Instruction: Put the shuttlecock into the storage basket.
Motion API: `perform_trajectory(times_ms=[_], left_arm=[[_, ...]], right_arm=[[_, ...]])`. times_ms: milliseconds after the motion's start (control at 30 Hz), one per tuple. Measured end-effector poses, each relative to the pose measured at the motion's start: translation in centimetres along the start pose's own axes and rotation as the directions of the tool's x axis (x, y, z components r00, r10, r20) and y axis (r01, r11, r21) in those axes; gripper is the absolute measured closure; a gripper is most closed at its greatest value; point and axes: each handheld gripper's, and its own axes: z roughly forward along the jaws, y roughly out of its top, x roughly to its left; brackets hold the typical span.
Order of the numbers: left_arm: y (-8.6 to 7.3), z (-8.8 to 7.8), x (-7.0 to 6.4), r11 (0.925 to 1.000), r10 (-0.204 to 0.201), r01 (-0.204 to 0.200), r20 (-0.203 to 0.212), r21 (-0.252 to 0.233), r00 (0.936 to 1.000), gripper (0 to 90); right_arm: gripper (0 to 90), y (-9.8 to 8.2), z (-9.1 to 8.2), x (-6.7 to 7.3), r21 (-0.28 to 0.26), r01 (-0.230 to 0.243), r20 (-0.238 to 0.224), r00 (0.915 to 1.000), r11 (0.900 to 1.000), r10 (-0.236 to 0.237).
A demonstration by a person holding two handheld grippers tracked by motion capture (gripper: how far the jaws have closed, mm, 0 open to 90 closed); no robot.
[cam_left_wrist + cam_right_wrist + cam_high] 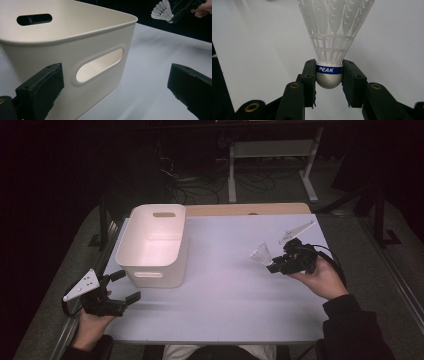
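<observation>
Right gripper (270,265) closed on white shuttlecock (261,253), pads pinching its rounded cork base at blue band marked PEAK, feather skirt pointing away from jaws. Shuttlecock held clear above bench (240,290), right half, well apart from white bin (152,245). Bin stands on left part of bench, slot handles in its short walls. Left gripper (122,285) low at near-left bench corner, jaws spread wide, nothing between them, one jaw just beside bin's near wall, other over bare bench surface.
</observation>
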Motion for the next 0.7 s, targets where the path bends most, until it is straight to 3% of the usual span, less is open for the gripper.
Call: perform_trajectory(times_ms=[700], left_arm=[[0.0, 0.1, 0.0, 1.0000, -0.005, 0.005, 0.002, 0.005, 1.0000, 0.4]], right_arm=[[64.2, 2.8, -1.1, 0.6, -0.026, 0.036, -0.001, 0.9993, 0.999, -0.036]])
